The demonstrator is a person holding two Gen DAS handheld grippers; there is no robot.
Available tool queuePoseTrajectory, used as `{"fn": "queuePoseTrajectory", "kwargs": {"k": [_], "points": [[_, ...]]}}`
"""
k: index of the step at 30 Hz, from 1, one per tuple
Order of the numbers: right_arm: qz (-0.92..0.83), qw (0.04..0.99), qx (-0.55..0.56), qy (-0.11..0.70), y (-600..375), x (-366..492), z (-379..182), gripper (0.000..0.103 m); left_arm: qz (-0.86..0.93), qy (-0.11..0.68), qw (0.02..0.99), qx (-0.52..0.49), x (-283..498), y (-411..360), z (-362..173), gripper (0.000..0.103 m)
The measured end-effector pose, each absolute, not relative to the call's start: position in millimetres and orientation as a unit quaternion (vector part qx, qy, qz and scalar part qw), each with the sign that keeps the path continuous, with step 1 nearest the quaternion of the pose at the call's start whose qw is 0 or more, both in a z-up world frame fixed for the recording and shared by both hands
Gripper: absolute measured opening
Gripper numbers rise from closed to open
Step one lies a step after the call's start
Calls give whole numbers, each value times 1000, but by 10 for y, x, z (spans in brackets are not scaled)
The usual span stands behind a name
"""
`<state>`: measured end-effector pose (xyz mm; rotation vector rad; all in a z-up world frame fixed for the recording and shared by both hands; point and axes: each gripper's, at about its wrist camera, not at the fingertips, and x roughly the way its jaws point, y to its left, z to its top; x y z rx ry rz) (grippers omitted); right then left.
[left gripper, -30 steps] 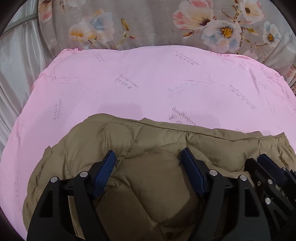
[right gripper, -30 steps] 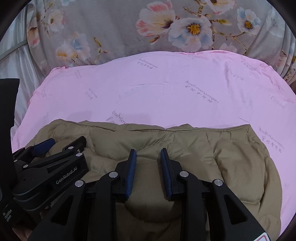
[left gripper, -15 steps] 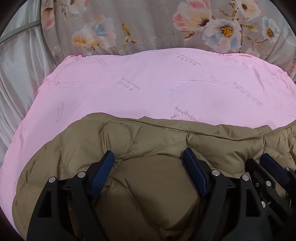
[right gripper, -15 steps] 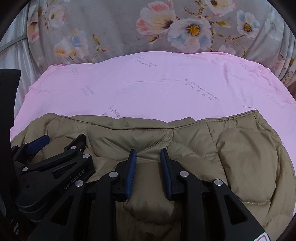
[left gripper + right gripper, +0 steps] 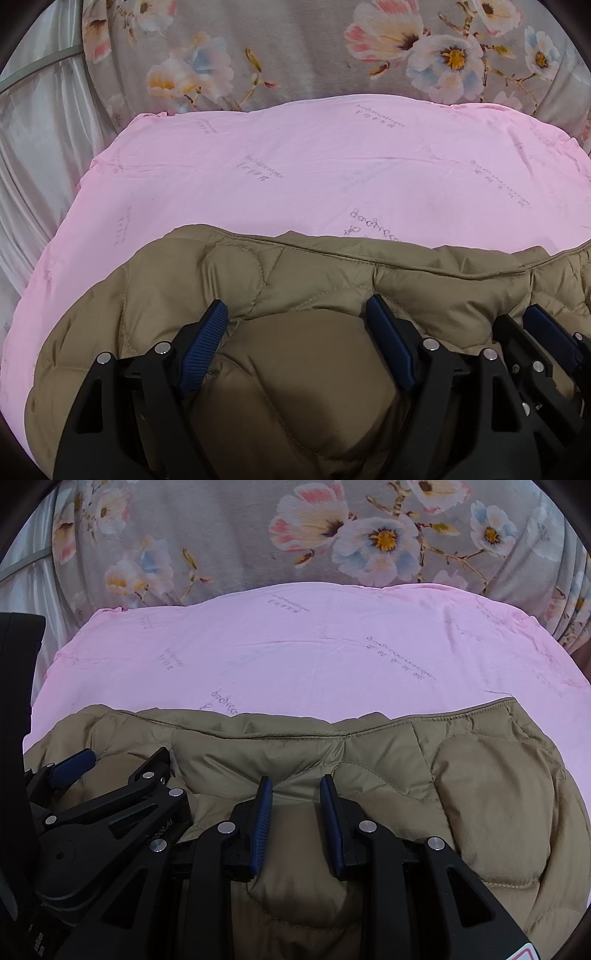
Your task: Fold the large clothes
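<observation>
Now, in the left wrist view, the left hand-held gripper stands with its blue pads wide apart, a puffy fold of the tan quilted jacket bulging between them. The pads seem to press into the padding on both sides, so I read it as a wide grip on a thick bunch of fabric. The jacket lies on the pink sheet of the bed, with the floral blanket beyond it. Compared with a second ago, the jacket's far seamed edge sits farther up over the sheet and more of the tan fabric fills the lower left of the view. The right hand-held gripper's tip shows at the lower right, close beside.

From the right wrist view, the right hand-held gripper has its pads much closer together, pinching a narrow ridge of the jacket. The left hand-held gripper lies just beside it on the left, over the same garment. Here too the jacket reaches farther across the pink sheet than a second ago, and its right side now spreads wider and flatter.

I judge that the held part is being carried or pushed away from the person to lay one layer over another, so a fold looks under way rather than finished. Both grips are unreleased.
</observation>
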<state>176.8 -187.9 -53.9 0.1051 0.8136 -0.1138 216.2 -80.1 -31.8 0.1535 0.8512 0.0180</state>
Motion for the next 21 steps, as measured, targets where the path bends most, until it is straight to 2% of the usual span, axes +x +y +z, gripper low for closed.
{"fn": "queuePoseTrajectory", "kwargs": {"k": [13,16,17,21], "points": [[-41,916,74,393,-1963,1650,-438,27,-2,423,904,59,2145,-731,-262,78],[-24,925,73,372,-1877,1323,-240,30,-26,420,907,26,1869,-538,-62,79],[-19,927,63,369,-1812,1215,-206,31,-27,417,908,23,1781,-520,-17,83],[-22,933,20,359,-1608,953,-257,33,-31,408,912,30,1460,-407,29,84]]}}
